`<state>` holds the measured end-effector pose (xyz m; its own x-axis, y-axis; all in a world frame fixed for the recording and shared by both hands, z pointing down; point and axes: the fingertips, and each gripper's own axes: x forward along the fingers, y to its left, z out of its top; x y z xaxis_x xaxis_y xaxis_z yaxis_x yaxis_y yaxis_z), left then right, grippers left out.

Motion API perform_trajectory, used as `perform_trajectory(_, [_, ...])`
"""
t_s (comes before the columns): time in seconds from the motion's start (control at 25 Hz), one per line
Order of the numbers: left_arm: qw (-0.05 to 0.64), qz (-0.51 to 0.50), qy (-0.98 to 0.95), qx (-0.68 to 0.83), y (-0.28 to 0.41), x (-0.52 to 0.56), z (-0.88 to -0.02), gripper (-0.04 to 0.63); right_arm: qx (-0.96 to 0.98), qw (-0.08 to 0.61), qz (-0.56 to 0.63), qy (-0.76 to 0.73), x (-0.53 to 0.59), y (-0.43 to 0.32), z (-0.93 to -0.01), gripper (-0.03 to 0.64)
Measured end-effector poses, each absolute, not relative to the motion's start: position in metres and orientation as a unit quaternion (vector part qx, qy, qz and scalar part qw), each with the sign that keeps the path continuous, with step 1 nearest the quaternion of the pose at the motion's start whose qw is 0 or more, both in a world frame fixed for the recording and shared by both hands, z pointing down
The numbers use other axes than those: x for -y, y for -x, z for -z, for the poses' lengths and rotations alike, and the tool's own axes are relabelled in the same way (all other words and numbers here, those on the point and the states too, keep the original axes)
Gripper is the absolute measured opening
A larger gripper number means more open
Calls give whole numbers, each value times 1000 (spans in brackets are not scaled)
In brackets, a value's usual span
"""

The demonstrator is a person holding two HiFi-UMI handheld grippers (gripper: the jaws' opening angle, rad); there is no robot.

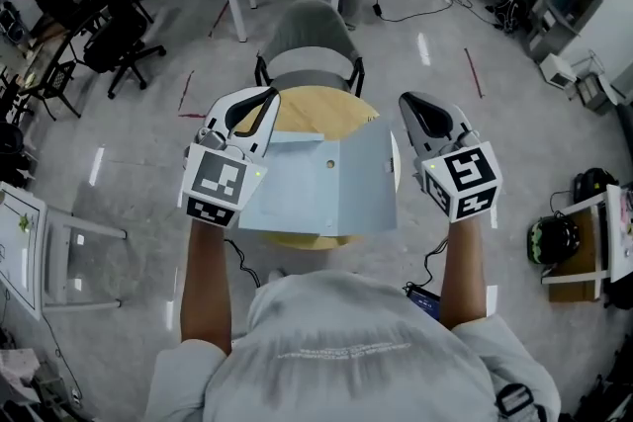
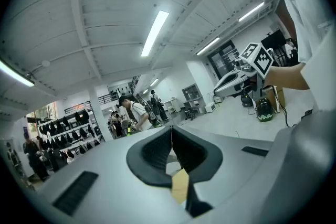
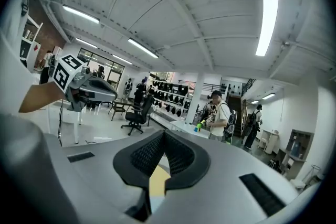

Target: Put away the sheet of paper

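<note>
My left gripper (image 1: pixel 267 104) has its fingers pressed together on the left edge of the sheet of paper (image 1: pixel 326 183). The sheet is held just over the round wooden counter (image 1: pixel 316 112), and my right gripper (image 1: pixel 407 104) pinches the opposite edge the same way.

Your left gripper (image 1: pixel 268 98) and right gripper (image 1: pixel 407 101) held level in front of your chest, well apart, tips tilted up and away from you, each pair of jaws pressed together, your bare left forearm (image 1: pixel 207 282) and right forearm (image 1: pixel 460 274) reaching forward, roughly parallel.
</note>
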<state>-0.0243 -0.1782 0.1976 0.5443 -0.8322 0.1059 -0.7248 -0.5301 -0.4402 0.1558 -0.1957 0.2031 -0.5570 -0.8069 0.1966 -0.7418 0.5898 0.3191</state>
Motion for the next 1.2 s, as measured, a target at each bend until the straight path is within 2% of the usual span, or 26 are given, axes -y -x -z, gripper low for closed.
perform_trajectory(0.56, [192, 139, 855, -462, 35, 173, -177, 18, 880, 172, 114, -427, 200, -140, -205, 28])
perform_trajectory(1.2, [163, 147, 859, -462, 45, 173, -199, 18, 877, 184, 90, -434, 204, -139, -224, 28])
